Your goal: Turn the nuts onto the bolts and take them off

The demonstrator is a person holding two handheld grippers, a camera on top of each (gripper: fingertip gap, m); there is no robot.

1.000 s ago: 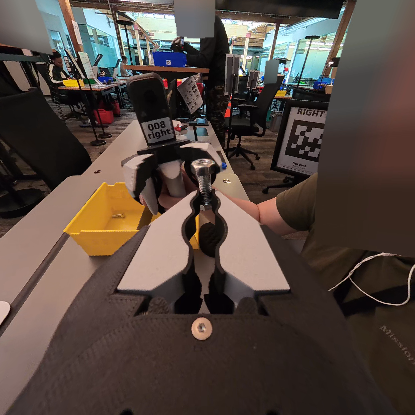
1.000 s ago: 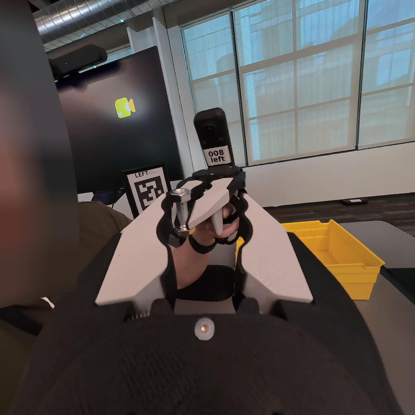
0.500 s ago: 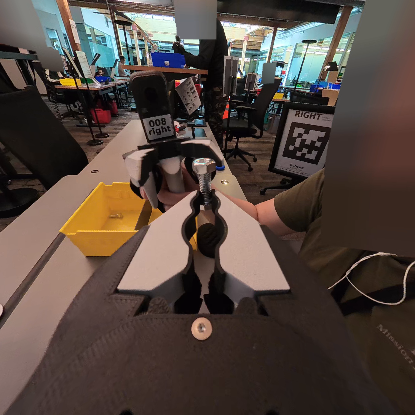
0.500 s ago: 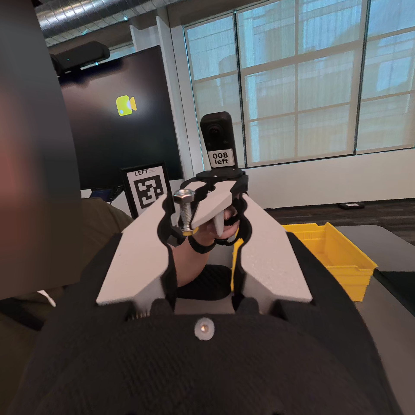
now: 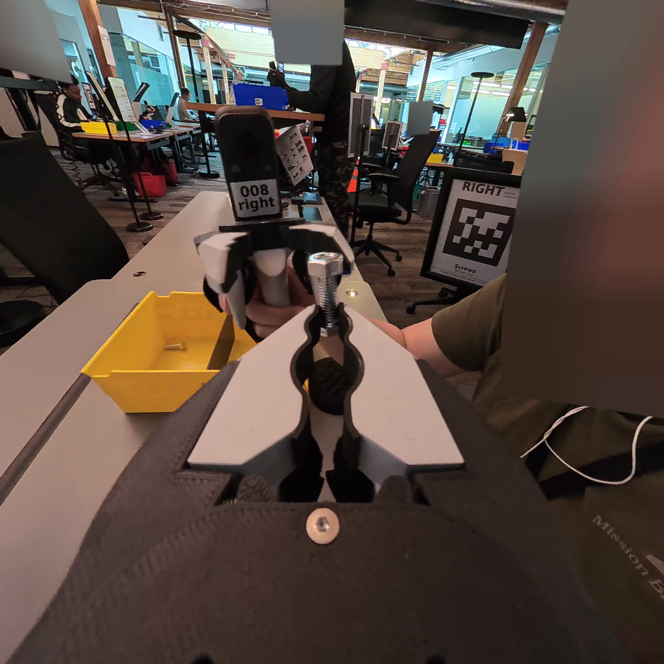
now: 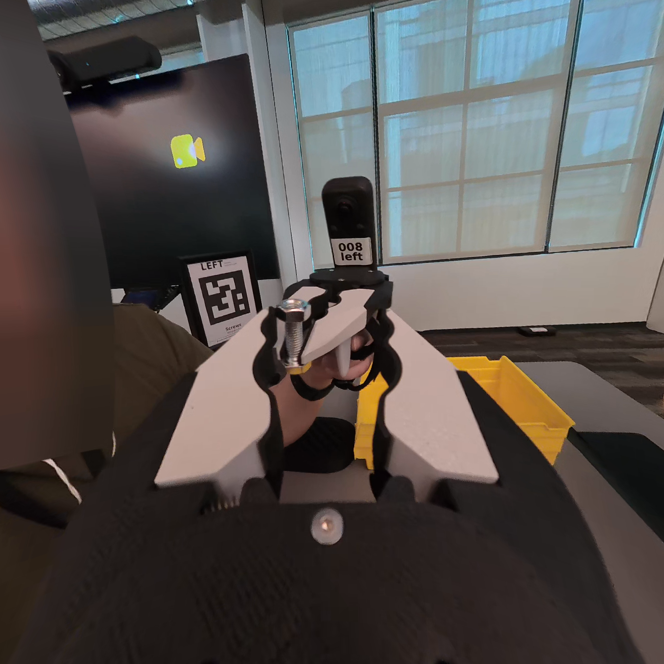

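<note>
**Bolt held upright between two hand-held tongs**

Above the grey table [image 5: 151, 248], at chest height, my left tongs [image 5: 327, 316] pinch a silver hex-head steel bolt [image 5: 325, 284] near the low end of its threaded shank, head up. Their jaws are narrow, closed on the bolt, so its thread stands clear and steady. From the right wrist view the same bolt [image 6: 294, 337] shows at the tip of the left tongs [image 6: 298, 345], with what looks like a small nut at its lower end, though I cannot tell for certain. My right tongs [image 6: 325, 359] are wide and hold nothing; they sit just beside the bolt, which I judge is so they can close on it and turn. A yellow plastic bin [image 5: 158, 355] rests on the table below, with one more small silver bolt [image 5: 175, 346] lying inside, probably awaiting its turn
</note>
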